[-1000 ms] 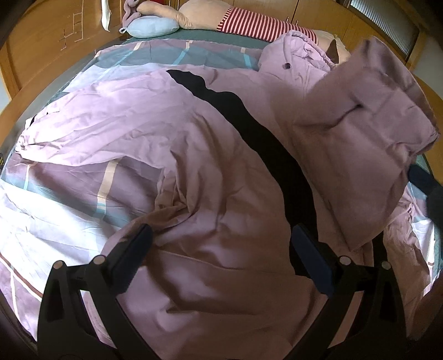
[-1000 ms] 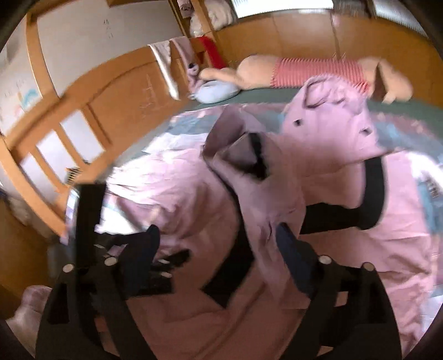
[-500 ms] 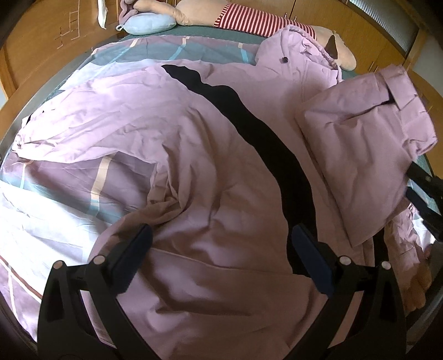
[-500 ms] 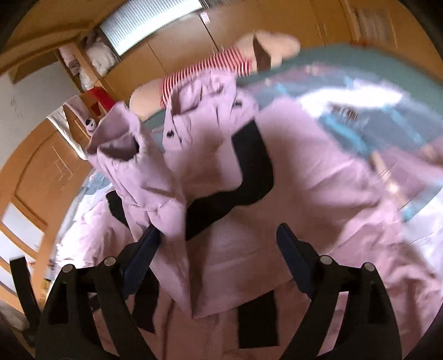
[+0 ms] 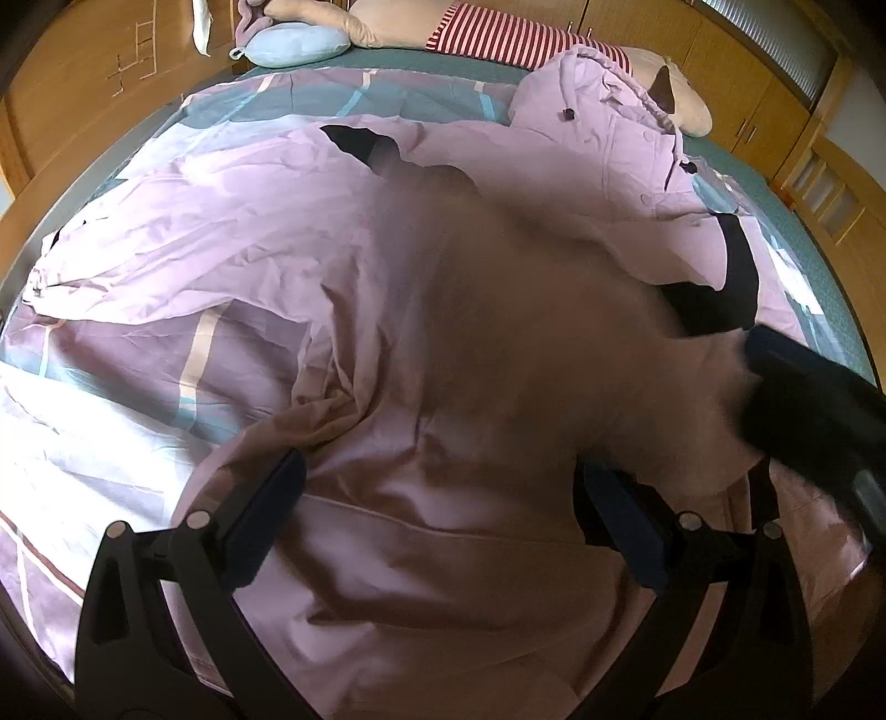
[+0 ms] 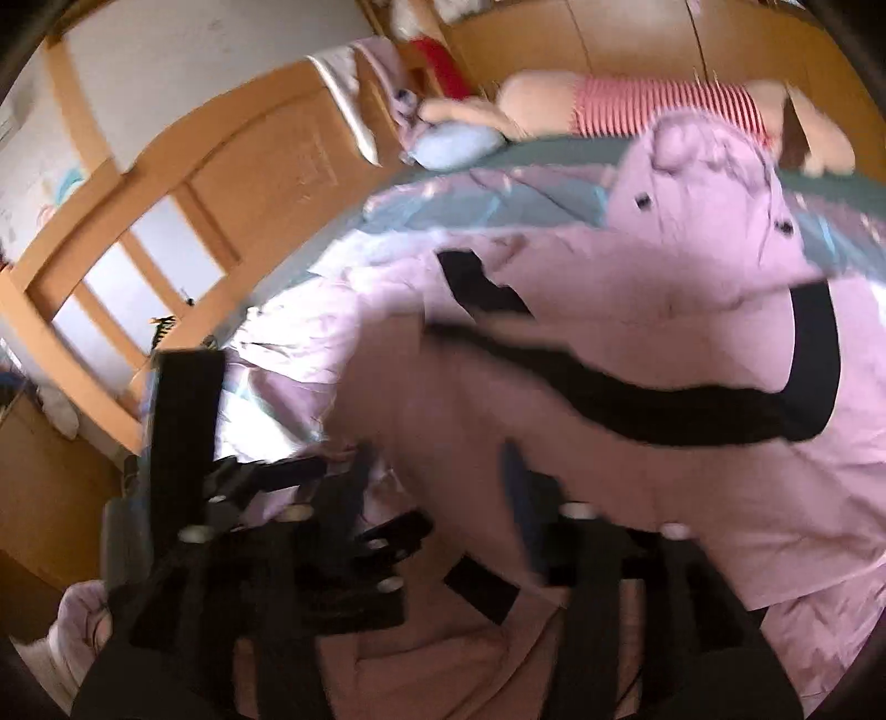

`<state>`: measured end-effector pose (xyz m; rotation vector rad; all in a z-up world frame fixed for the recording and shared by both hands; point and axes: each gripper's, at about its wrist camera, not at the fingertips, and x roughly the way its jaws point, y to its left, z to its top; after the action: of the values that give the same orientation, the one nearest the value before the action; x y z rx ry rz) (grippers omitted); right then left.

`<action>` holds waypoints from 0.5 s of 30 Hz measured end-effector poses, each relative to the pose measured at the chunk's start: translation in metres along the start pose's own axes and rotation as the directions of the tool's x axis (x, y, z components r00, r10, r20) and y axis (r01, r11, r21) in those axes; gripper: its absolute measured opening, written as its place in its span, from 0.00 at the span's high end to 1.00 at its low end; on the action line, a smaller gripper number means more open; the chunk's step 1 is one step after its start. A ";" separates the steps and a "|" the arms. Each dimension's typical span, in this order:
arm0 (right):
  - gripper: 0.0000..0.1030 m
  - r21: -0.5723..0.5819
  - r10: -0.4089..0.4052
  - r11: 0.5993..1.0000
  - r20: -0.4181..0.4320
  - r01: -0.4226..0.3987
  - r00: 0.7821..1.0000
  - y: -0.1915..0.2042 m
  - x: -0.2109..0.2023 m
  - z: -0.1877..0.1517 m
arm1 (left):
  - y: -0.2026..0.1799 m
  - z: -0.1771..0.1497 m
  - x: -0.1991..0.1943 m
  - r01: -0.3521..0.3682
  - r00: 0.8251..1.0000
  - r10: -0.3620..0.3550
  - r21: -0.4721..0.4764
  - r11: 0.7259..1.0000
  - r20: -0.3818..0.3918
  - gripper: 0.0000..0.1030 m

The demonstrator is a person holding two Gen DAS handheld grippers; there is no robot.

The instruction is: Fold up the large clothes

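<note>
The left gripper [image 5: 437,520] hung released over the hem end of the lilac coat [image 5: 277,260], the end farthest from the hood [image 5: 598,94], with its jaws wide and nothing between them but cloth lying flat below. On the near right of the hood, the right gripper [image 6: 432,498] showed only as a dark smear. Its jaws stood wide and had just been closing a little. The blurred sleeve [image 5: 554,332] lay between them, but I could not tell whether the pads pressed on it.

The step in hand looked like folding that sleeve in across the body. The sleeve crossed the chest below the hood and covered much of the black band [image 5: 736,266]. Next, I judged, the sleeve needed laying flat and letting go. The other sleeve, spread out well left of the hood, needed the same. Both hands could then bring the hem up toward the hood.

The coat lay spread on the patchwork duvet [image 5: 111,415], which reached out on every side of the hood. Motion blur hid the sleeve's cuff and its edges. In the right wrist view the two grippers overlapped into one dark mass. Beyond the hood, a striped plush toy [image 5: 498,39] was partly hidden by it, and a blue pillow [image 5: 299,44] lay to the far left.
</note>
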<state>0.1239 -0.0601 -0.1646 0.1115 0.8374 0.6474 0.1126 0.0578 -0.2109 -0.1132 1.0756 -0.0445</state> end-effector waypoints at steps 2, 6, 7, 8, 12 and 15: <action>0.10 -0.034 0.019 0.999 0.054 -0.017 0.998 0.005 -0.014 -0.003 | -0.001 -0.001 0.002 -0.008 1.000 0.008 0.006 1.000 -0.004 0.02; 0.10 -0.054 -0.062 0.996 0.128 0.070 0.990 -0.011 -0.045 -0.024 | -0.001 -0.001 0.001 -0.005 1.000 0.005 0.002 1.000 -0.006 0.02; 0.10 0.001 -0.152 0.988 0.152 0.154 0.977 -0.027 -0.049 -0.026 | 0.000 -0.001 -0.001 0.007 1.000 -0.007 -0.004 1.000 -0.008 0.02; 0.10 0.052 -0.213 0.977 0.152 0.207 0.965 -0.042 -0.051 -0.030 | 0.002 -0.001 -0.003 0.026 1.000 -0.026 -0.011 1.000 -0.009 0.02; 0.10 0.300 -0.315 0.915 0.111 0.270 0.943 -0.103 -0.054 -0.053 | 0.016 0.001 -0.010 0.182 0.983 -0.184 -0.094 0.979 -0.012 0.02; 0.10 0.414 -0.342 0.867 0.089 0.277 0.936 -0.136 -0.048 -0.076 | 0.027 0.003 -0.013 0.319 0.947 -0.321 -0.165 0.933 0.015 0.02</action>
<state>0.1119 -0.2086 -0.2306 0.3842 0.7992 0.1530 0.1084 0.0862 -0.2011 -0.4396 1.0635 -0.2506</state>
